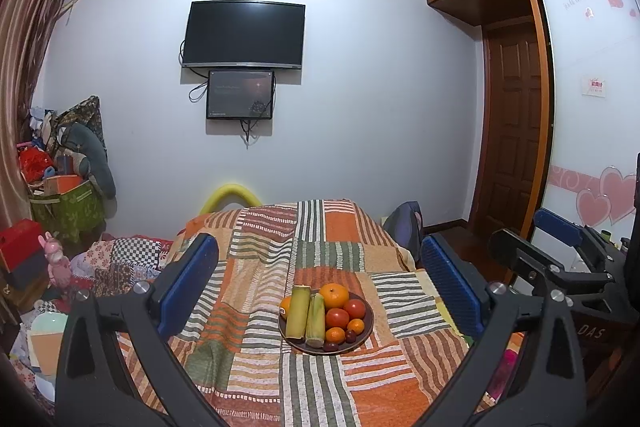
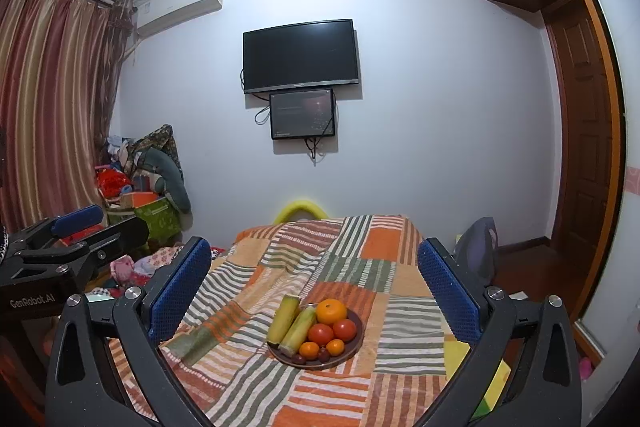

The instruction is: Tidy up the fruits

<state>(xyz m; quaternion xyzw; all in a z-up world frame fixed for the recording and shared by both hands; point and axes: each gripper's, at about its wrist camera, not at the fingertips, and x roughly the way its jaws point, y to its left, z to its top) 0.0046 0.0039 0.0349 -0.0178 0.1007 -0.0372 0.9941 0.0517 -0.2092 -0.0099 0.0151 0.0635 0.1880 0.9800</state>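
Note:
A dark round plate (image 1: 367, 330) (image 2: 357, 342) sits on the patchwork cloth, piled with fruit. On it are a big orange (image 1: 334, 295) (image 2: 331, 311), two red tomatoes (image 1: 338, 317), small tangerines (image 1: 335, 335), two yellow-green stalk pieces (image 1: 299, 311) (image 2: 283, 321) and small dark fruits (image 1: 351, 336). My left gripper (image 1: 320, 283) hangs short of the plate, open wide with nothing between its blue pads. My right gripper (image 2: 314, 291) is beside it, likewise open and empty, a little back from the plate.
The striped patchwork cloth (image 1: 320, 387) covers the whole surface and drops off at the far end. A cluttered pile of bags and boxes (image 1: 64, 187) stands at the left. A wooden wardrobe and door (image 1: 508, 131) are on the right, and a TV (image 1: 244, 35) hangs on the wall.

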